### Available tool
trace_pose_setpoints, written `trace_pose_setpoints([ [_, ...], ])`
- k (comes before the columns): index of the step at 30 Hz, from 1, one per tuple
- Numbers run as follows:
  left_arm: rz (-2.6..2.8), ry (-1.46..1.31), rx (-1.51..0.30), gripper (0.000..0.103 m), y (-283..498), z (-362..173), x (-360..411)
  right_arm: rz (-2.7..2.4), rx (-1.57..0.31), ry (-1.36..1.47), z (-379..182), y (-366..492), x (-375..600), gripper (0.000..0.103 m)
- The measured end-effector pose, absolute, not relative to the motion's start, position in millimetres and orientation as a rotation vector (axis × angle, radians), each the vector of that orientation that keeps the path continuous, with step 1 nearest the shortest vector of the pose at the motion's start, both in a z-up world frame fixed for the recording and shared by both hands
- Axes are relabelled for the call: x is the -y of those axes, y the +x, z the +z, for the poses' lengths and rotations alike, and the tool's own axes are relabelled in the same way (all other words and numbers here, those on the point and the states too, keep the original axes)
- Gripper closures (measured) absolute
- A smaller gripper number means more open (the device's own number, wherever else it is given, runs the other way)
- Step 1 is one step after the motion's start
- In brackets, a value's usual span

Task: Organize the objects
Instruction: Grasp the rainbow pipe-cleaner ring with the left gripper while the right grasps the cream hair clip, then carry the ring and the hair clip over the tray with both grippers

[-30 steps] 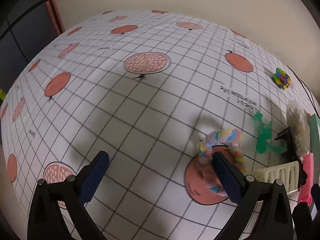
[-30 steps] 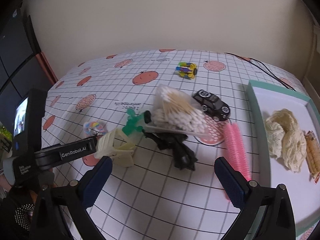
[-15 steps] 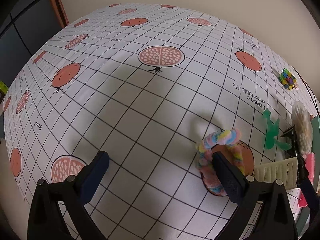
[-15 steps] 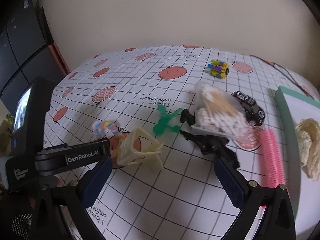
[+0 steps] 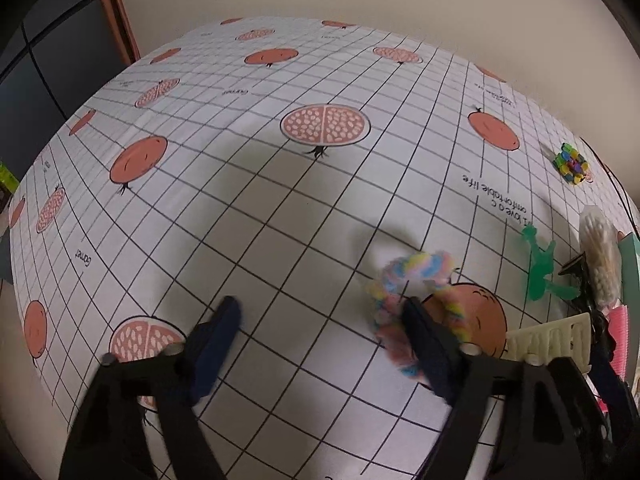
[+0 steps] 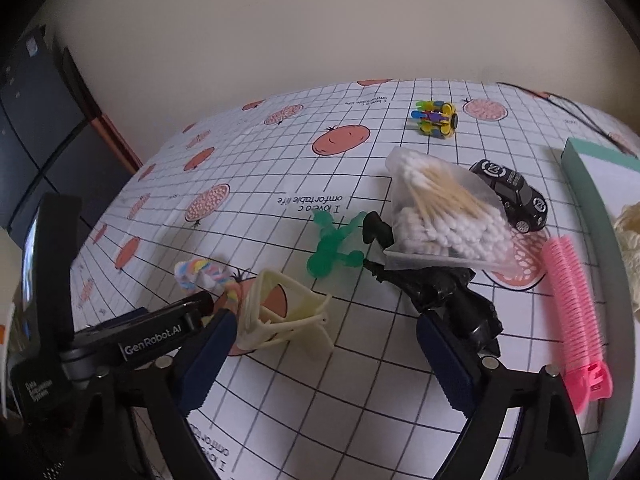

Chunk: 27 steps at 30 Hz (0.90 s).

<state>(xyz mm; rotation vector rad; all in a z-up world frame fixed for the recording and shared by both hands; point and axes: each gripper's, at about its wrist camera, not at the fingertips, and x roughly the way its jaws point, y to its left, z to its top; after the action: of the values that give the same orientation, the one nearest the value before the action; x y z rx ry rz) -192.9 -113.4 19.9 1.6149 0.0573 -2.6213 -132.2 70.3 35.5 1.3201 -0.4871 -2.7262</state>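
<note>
A pastel fuzzy hair ring [image 5: 416, 268] lies on the grid-print tablecloth. My left gripper [image 5: 320, 320] is open just above the cloth, and its right finger [image 5: 424, 332] sits inside the ring's loop. In the right wrist view the same ring [image 6: 204, 276] shows just past the left gripper's body [image 6: 152, 344]. My right gripper [image 6: 328, 340] is open and holds nothing. A cream claw clip [image 6: 280, 312] lies close to its left finger, and a black plastic piece [image 6: 440, 292] lies by its right finger.
A green toy figure [image 6: 332, 240], a bag of cotton swabs [image 6: 440, 220], a black toy car [image 6: 512, 196], a multicoloured toy [image 6: 434, 118] and a pink comb clip [image 6: 572, 308] lie scattered. A teal tray [image 6: 592, 184] holding cream cloth [image 6: 632, 232] stands at the right.
The left fingers have drawn somewhat closer together around the ring's near side. The right gripper has swung left and closer to the cream clip and black piece.
</note>
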Motion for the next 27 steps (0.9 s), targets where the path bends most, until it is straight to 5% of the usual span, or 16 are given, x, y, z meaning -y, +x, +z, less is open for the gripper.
trace_pose_setpoints([
  [5,-2.655,1.600,-0.037,0.052,-193,24,107,-2.690,0.532,1.321,33,-134,-69,0.023],
  [15,-2.673,1.589,-0.029,0.059,-193,25,102,-2.653,0.550,1.337,27,-139,-63,0.040],
  [18,-2.683,1.585,-0.025,0.072,-192,25,101,-2.647,0.556,1.342,26,-140,-63,0.051],
  [22,-2.699,1.586,-0.017,0.087,-193,26,99,-2.634,0.571,1.343,25,-139,-66,0.051],
  [27,-2.698,1.583,-0.041,0.090,-192,27,99,-2.634,0.584,1.348,26,-137,-70,0.051],
])
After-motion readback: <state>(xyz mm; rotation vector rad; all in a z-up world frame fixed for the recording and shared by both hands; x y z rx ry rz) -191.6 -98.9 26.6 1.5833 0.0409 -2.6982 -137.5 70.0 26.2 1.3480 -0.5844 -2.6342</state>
